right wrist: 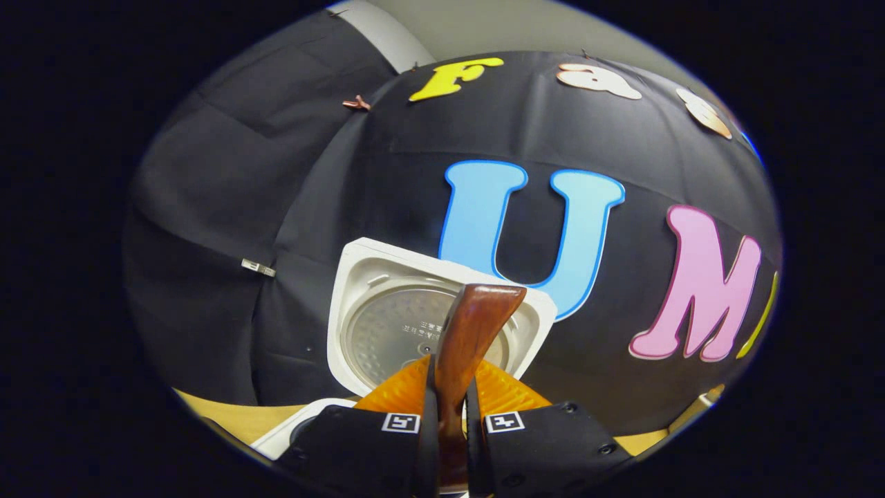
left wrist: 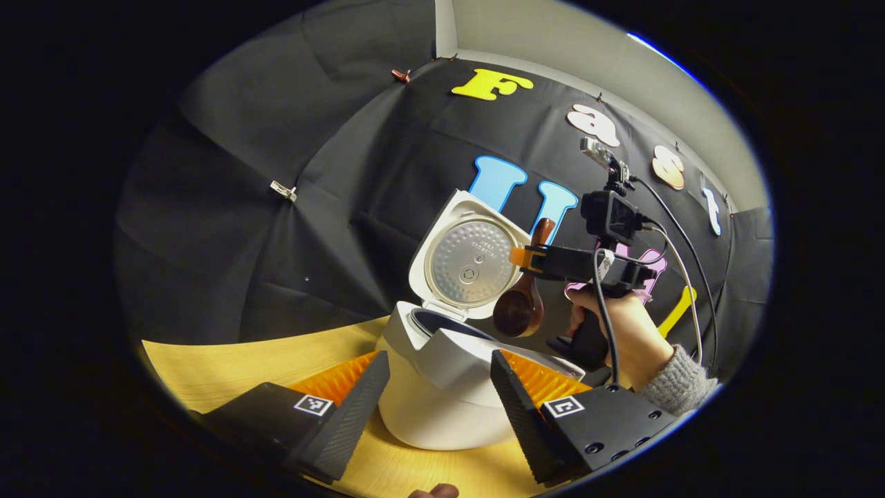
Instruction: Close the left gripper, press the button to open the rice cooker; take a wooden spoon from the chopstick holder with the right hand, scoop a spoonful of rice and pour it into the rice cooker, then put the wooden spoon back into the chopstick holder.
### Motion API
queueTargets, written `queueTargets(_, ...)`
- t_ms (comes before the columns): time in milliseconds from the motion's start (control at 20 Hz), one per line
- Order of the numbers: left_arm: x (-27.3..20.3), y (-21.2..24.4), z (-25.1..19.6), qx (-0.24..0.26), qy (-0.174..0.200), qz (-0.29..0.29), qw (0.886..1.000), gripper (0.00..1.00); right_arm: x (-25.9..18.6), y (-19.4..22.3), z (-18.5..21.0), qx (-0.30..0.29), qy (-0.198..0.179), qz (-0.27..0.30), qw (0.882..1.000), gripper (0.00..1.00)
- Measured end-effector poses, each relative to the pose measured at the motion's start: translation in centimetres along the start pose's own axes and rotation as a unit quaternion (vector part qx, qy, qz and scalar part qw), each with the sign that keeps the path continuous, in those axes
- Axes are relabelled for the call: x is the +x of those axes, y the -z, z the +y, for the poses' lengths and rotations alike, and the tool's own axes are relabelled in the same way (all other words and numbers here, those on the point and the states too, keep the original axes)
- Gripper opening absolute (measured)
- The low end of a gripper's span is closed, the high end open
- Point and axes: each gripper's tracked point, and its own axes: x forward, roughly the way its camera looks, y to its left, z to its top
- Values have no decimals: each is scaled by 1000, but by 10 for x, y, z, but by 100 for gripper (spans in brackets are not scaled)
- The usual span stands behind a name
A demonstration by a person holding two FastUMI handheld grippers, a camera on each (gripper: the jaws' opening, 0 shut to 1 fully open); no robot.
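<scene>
The white rice cooker (left wrist: pixel 442 401) stands on the table with its lid (left wrist: pixel 470 259) swung up and open, and the dark inner pot shows at the rim. My left gripper (left wrist: pixel 440 360) is open, its two fingers spread on either side of the cooker's front. My right gripper (left wrist: pixel 523 257) is shut on the handle of the wooden spoon (left wrist: pixel 520 310), whose bowl hangs down just above the cooker's right rim. In the right gripper view the spoon's handle (right wrist: pixel 477 318) sticks up between that gripper's (right wrist: pixel 448 366) closed fingers, in front of the open lid (right wrist: pixel 387 311).
A hand (left wrist: pixel 629 339) in a grey sleeve holds the right gripper to the right of the cooker. The light wooden table (left wrist: pixel 228 360) stretches to the left. The black cloth wall stands close behind the cooker. A fingertip (left wrist: pixel 432 491) shows at the bottom edge.
</scene>
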Motion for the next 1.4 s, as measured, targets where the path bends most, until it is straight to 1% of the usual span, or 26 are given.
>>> queueTargets(100, -2, -1, 0, -3, 1, -1, 1000, 95, 3, 11, -8, 76, -8, 34, 997, 20)
queueTargets(200, -2, -1, -1, -5, 1, 0, 1000, 95, 3, 17, -21, 150, -15, 58, 987, 20)
queueTargets(250, -2, -1, -1, -5, 1, 0, 1000, 95, 2, 19, -27, 178, -17, 63, 982, 20)
queueTargets(300, 0, 0, -1, -5, 2, 1, 1000, 95, -1, 18, -36, 195, -15, 65, 979, 20)
queueTargets(450, 1, 4, -4, -10, 6, 6, 1000, 95, -19, 11, -70, 208, -5, 55, 977, 20)
queueTargets(700, 1, 5, -9, -4, 9, 8, 1000, 95, -73, -8, -136, 289, -7, 31, 957, 20)
queueTargets(750, 1, 5, -11, -4, 10, 8, 1000, 95, -86, -8, -154, 296, -1, 27, 955, 20)
queueTargets(850, 1, 6, -15, -5, 15, 10, 1000, 95, -118, -8, -192, 297, 17, 14, 955, 20)
queueTargets(1050, 1, 7, -22, 2, 17, 12, 1000, 95, -188, -8, -264, 273, 59, -8, 960, 20)
queueTargets(1250, -2, 6, -35, 13, 25, 10, 1000, 95, -256, -6, -321, 254, 98, -23, 962, 20)
queueTargets(1400, -2, 8, -46, 19, 31, 12, 999, 95, -294, 13, -356, 247, 127, -19, 960, 20)
